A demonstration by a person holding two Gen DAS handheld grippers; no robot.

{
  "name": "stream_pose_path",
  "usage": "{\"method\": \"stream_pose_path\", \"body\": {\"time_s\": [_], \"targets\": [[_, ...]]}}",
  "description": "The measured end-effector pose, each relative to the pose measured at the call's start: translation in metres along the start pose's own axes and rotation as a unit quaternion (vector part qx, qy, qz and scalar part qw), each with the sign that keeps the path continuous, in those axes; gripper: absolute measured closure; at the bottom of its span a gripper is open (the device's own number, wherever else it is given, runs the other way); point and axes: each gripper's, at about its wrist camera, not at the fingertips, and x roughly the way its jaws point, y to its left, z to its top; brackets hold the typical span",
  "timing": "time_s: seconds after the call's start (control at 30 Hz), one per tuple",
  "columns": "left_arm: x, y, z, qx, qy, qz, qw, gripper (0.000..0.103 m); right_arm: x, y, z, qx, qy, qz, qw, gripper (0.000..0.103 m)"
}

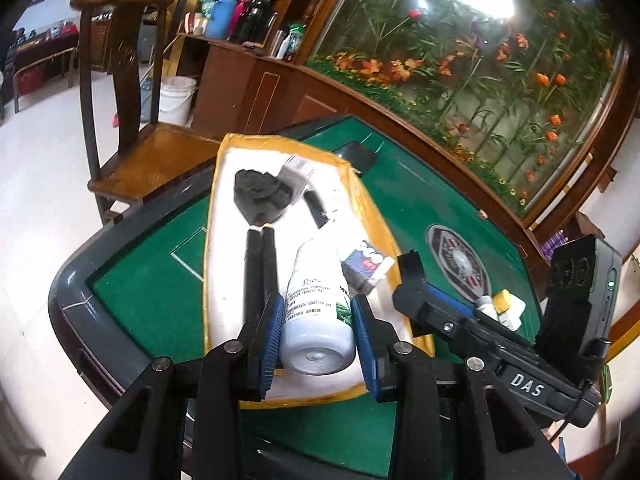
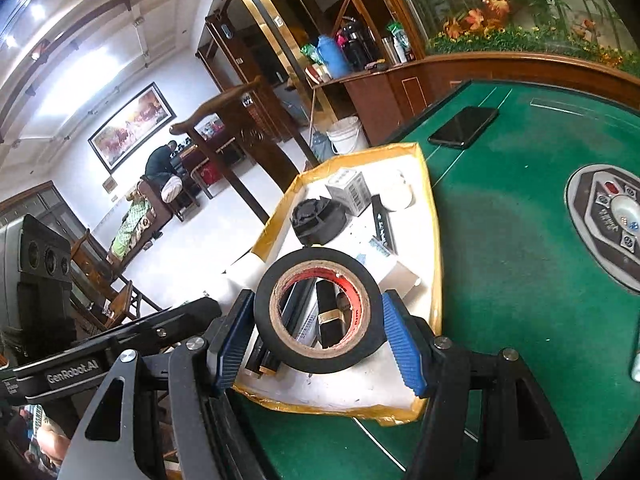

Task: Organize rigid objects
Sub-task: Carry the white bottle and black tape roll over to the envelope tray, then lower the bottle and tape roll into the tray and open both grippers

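Closest in the left wrist view, the left gripper [image 1: 316,338] squeezes a white bottle [image 1: 318,312] between its blue pads. The bottle's flat bottom faces the camera and its neck points away. It hangs over the near end of the tray [image 1: 212,280], a white tray with a yellow rim.

Closest in the right wrist view, the right gripper [image 2: 316,338] pinches a black tape roll [image 2: 318,314] by its outer sides. The roll stands on edge, so the tray shows through its hole.

Both hands seem to be bringing their things to the tray. This looks like the carry step, with the putting down not yet done. Next, each hand needs a bare white spot, a slow move down, and then the jaws let go.

Both grippers point forward and down at a slant. The right gripper also shows in the left view, off to the side.

Farther back in the tray lie two long black sticks [image 1: 260,272], a black lump-shaped thing [image 2: 318,218], a small grey box [image 2: 348,192] and a white round thing [image 2: 396,196].

The tray sits on a green table [image 2: 500,240]. Beyond it lies a black phone [image 2: 464,126]. Farthest is a wooden chair [image 1: 132,120].
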Motion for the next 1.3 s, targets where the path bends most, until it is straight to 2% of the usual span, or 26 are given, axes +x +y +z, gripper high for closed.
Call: {"method": "stream_pose_path", "body": {"time_s": [0.67,1.13,1.3], "targets": [[0.038,0.019,-0.012,-0.005,0.023,0.018,0.9995,0.067,0.040,0.004,-0.008,-0.023,0.044,-0.057,0.997,0.040],[0.041,0.015,-0.015,-0.005,0.017,0.012,0.9998,0.066,0.035,0.003,-0.011,-0.029,0.038,-0.056,0.997,0.040],[0.037,0.013,-0.014,-0.007,0.012,0.011,0.9998,0.059,0.030,0.000,-0.010,-0.019,0.032,-0.052,0.998,0.039]]}}
